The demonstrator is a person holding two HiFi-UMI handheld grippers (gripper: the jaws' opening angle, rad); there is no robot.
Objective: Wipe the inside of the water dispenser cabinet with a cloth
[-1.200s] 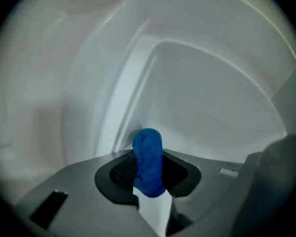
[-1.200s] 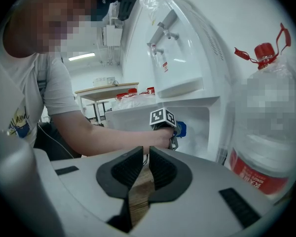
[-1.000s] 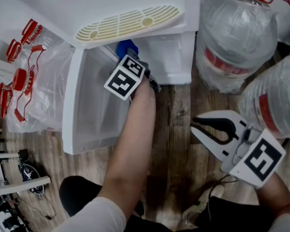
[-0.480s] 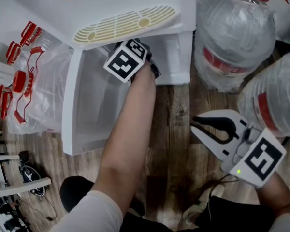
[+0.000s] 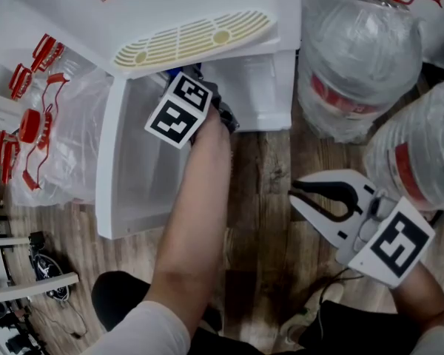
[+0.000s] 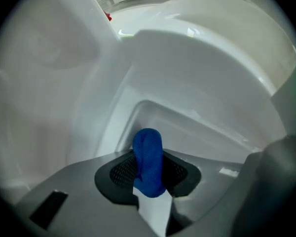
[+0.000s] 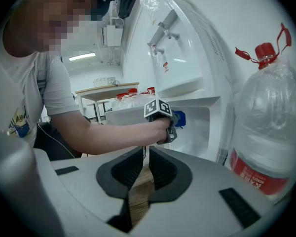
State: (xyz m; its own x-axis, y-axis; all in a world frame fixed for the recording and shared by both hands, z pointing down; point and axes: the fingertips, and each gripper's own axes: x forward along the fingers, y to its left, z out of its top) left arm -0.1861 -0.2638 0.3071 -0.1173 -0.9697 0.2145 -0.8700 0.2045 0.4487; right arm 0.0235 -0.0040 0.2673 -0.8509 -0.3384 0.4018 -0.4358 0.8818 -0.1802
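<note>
So, left claw [image 6: 150,171]: we have it clamped on the blue cloth [image 6: 147,144], with a folded end standing out past the tips so that fabric, not plastic, meets the wall.
Cloth position: inside the water dispenser cabinet [image 6: 202,78], near its white inner wall; we cannot tell whether it touches.
Cabinet door [image 5: 144,168]: swung open to the left, which gives our left arm a straight way in under the drip tray [image 5: 192,35].
Right claw [image 7: 144,154]: closed on nothing, with only the wooden floor [image 5: 266,191] showing past its jaws. We hold it low and well apart from the cabinet, so it is clear of the wiping arm.
2 water bottles [image 5: 355,58]: standing on the floor to the right of the dispenser, near the right claw.
Step, as we judge it: wiping the interior, with more walls probably left to cover.
</note>
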